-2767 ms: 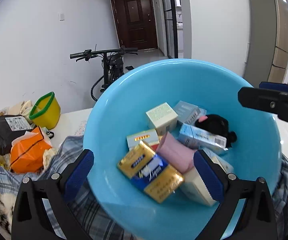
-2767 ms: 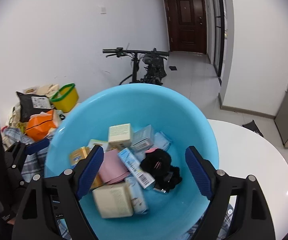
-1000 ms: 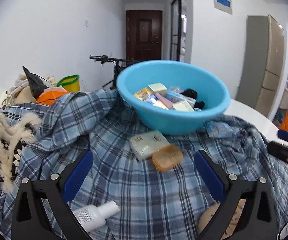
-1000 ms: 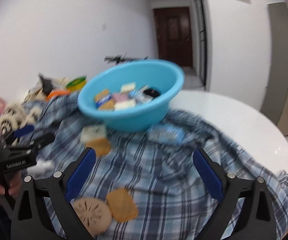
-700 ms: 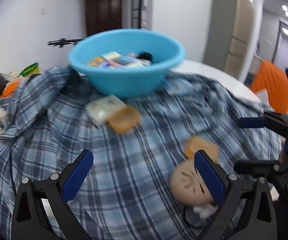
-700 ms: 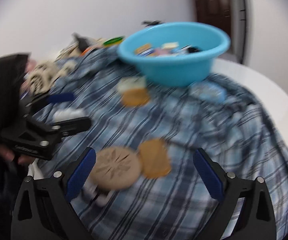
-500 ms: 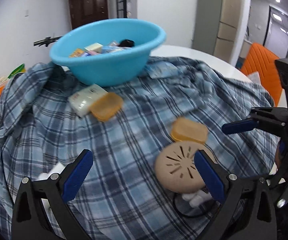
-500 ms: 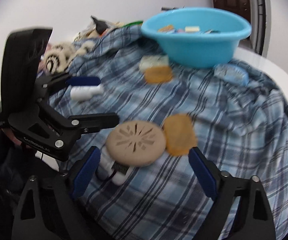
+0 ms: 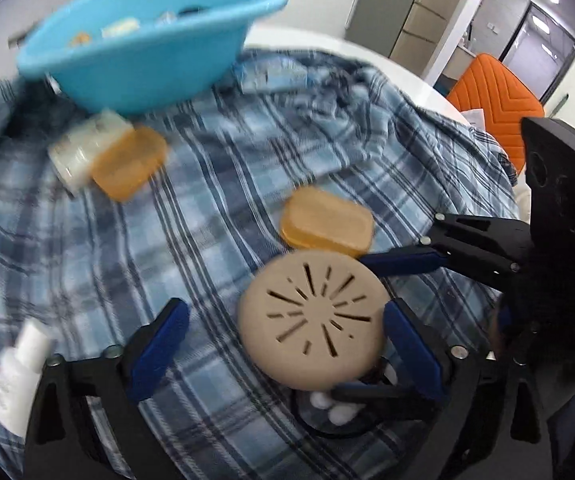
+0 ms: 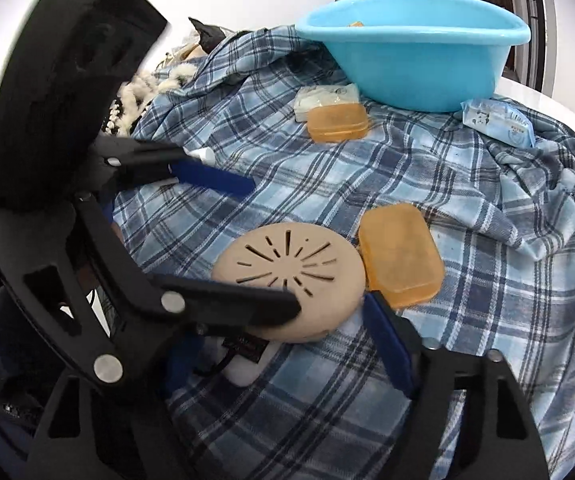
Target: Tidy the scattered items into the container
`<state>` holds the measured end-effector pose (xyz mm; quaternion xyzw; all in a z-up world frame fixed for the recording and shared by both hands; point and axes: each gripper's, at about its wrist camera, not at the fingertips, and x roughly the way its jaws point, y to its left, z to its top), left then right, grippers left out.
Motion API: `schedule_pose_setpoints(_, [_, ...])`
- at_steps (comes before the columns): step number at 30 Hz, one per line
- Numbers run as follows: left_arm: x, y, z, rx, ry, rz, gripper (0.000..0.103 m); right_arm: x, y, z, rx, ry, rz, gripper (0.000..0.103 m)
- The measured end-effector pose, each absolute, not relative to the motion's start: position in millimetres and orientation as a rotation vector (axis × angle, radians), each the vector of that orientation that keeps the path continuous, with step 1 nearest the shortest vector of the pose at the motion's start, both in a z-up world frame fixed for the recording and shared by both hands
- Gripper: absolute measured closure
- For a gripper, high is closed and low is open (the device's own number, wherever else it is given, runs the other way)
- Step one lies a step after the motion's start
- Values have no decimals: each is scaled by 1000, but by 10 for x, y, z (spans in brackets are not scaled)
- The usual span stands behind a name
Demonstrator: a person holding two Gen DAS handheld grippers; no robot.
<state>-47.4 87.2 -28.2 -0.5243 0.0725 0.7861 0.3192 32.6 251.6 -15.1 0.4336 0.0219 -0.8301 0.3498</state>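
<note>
A beige round disc with slots [image 9: 311,316] [image 10: 287,272] lies on the plaid shirt [image 9: 215,208], partly on top of a white item [image 10: 243,368]. My left gripper [image 9: 287,344] straddles the disc with its jaws closing; the right pad is at the rim and the left pad stands clear. My right gripper [image 10: 279,328] comes in from the side, its jaws also closing around the disc, with its left finger hidden behind the left gripper's finger. An orange soap box [image 10: 399,256] touches the disc. The blue basin [image 10: 411,56] holding several boxes stands at the far side.
A second orange box [image 10: 337,122] and a white packet [image 10: 325,98] lie near the basin. A blue tissue pack [image 10: 499,120] lies to its right and a white bottle [image 9: 19,376] near the left edge. An orange chair [image 9: 495,104] stands beyond the white table.
Both grippers dropped from over the basin and tilted down toward the near part of the shirt. They now cross at the beige disc, and their jaws have narrowed.
</note>
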Motion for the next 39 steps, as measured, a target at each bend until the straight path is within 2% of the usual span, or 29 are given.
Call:
schedule_pose_setpoints(2, [-484, 884, -303, -1396, 182, 2045, 16, 320, 2531, -172, 1110, 44, -2158, 35])
schedule_pose_setpoints(4, [-471, 899, -296, -1404, 179, 2031, 27, 319, 2554, -175, 1100, 24, -2168, 38])
schedule_pose_setpoints(7, [-453, 878, -198, -1374, 200, 2069, 27, 335, 2558, -140, 1080, 38, -2171, 47])
schedule_pose_setpoints(9, [-467, 823, -120, -1358, 213, 2118, 35, 346, 2541, -118, 1067, 63, -2181, 59])
schedule_pose_setpoints(10, [-480, 792, -95, -1357, 214, 2137, 35, 345, 2528, -114, 1065, 73, -2183, 75])
schedule_pose_setpoints(11, [-496, 756, -74, -1356, 212, 2151, 36, 347, 2526, -112, 1065, 82, -2180, 86])
schedule_pose_setpoints(12, [-519, 700, -56, -1356, 204, 2160, 36, 344, 2522, -112, 1064, 85, -2178, 87])
schedule_pose_setpoints(16, [-550, 552, -55, -1373, 188, 2190, 36, 301, 2510, -129, 1076, 65, -2172, 87])
schedule_pose_setpoints(21, [-620, 417, -151, -1422, 192, 2211, 36, 167, 2586, -126, 1111, -52, -2141, 87])
schedule_pose_setpoints(28, [-687, 482, -340, -1452, 201, 2136, 36, -59, 2552, -210, 1164, -101, -2100, 85])
schedule_pose_setpoints(30, [-717, 489, -372, -1457, 189, 2126, 36, -127, 2573, -232, 1179, -140, -2099, 82])
schedule_pose_setpoints(31, [-731, 484, -378, -1458, 179, 2120, 35, -162, 2588, -246, 1191, -161, -2099, 75])
schedule_pose_setpoints(33, [-758, 472, -379, -1459, 164, 2122, 30, -232, 2625, -266, 1207, -229, -2081, 71])
schedule_pose_setpoints(36, [-770, 489, -378, -1454, 168, 2115, 30, -312, 2654, -282, 1221, -314, -2035, 63])
schedule_pose_setpoints(37, [-759, 504, -375, -1447, 171, 2106, 33, -326, 2649, -282, 1222, -329, -2024, 63])
schedule_pose_setpoints(38, [-749, 518, -370, -1437, 173, 2094, 50, -329, 2645, -289, 1221, -336, -2014, 61])
schedule_pose_setpoints(39, [-735, 543, -365, -1429, 177, 2086, 53, -325, 2624, -290, 1221, -328, -2008, 60])
